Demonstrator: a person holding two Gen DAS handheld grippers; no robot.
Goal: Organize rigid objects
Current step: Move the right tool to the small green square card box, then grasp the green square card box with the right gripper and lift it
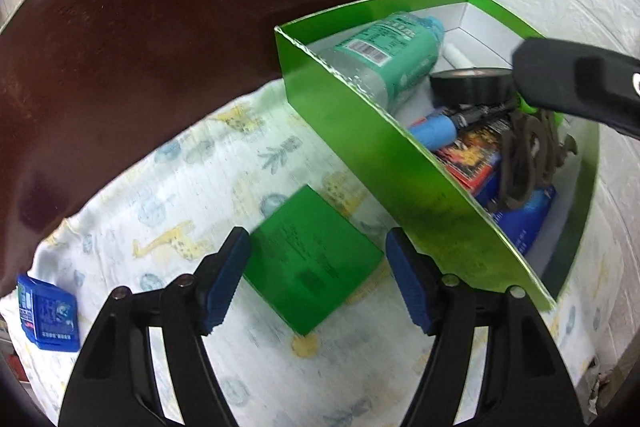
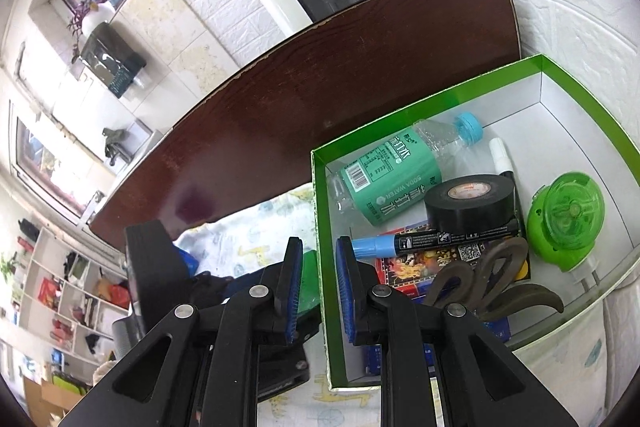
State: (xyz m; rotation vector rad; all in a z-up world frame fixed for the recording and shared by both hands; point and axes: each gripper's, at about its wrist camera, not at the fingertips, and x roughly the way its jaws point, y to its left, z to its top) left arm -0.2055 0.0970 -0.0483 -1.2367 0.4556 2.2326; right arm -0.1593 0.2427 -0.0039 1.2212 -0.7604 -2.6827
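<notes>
The left gripper [image 1: 316, 283] hangs with jaws apart over a green pad [image 1: 310, 259] on the cloth [image 1: 192, 187]; nothing is clamped. Right of the jaws stands the green box [image 1: 384, 151]; far left lies a blue pack [image 1: 48, 313].

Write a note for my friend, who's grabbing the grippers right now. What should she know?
Left gripper: open, empty, hovering over the green packet on the cloth.
Right gripper: shut, empty, above the box.
Done: bottle, tape, marker and other bits lie in the box.
Left: the green packet and the blue packet lie on the cloth outside the box. They probably go in next, green one first.
</notes>
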